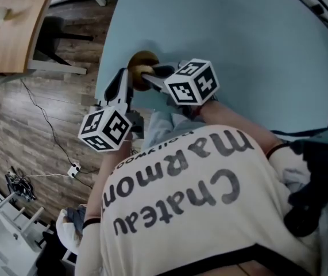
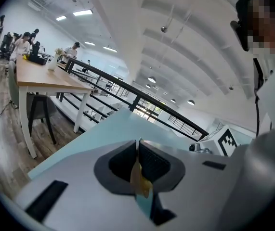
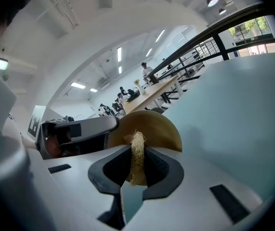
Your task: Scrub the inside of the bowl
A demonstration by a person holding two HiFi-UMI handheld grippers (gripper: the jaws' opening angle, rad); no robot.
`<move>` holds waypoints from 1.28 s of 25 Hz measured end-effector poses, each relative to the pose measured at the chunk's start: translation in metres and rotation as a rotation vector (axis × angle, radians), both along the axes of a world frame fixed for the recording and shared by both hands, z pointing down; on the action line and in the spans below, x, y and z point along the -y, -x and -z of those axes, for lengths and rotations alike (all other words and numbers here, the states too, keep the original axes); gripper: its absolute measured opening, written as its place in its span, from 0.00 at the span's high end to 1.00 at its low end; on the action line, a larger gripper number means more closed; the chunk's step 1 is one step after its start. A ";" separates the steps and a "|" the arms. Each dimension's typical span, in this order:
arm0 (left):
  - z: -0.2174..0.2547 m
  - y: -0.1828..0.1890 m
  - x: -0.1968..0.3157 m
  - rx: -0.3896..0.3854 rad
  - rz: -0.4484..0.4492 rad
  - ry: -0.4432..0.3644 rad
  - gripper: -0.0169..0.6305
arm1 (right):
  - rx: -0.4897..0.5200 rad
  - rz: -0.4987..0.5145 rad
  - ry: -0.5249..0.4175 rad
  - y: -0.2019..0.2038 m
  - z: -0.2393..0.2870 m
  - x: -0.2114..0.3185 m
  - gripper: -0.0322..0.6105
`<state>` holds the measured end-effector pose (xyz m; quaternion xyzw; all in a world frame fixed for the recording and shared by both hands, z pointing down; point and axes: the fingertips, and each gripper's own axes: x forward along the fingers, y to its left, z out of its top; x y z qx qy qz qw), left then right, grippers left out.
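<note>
At the right gripper view's centre, the right gripper hides the lower half of the round brown wooden bowl and much of the pale fibre scrubber.

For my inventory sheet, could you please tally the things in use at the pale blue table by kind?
Brown wooden bowl: 1
Pale fibrous scrubbing pad: 1
Hand-held two-jaw grippers: 2 (left gripper, right gripper)
Total: 4
</note>
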<state>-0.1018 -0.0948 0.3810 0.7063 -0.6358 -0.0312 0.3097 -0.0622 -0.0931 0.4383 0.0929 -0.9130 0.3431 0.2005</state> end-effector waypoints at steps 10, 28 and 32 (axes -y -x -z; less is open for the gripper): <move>-0.008 -0.023 0.000 0.001 0.024 0.000 0.95 | -0.015 -0.052 -0.038 -0.024 -0.022 0.024 0.85; -0.017 -0.033 -0.016 0.005 0.091 0.047 0.95 | -0.012 -0.069 0.029 -0.044 -0.036 0.034 0.85; -0.019 -0.031 -0.012 0.005 0.094 0.053 0.95 | 0.063 -0.036 0.051 -0.040 -0.022 0.025 0.85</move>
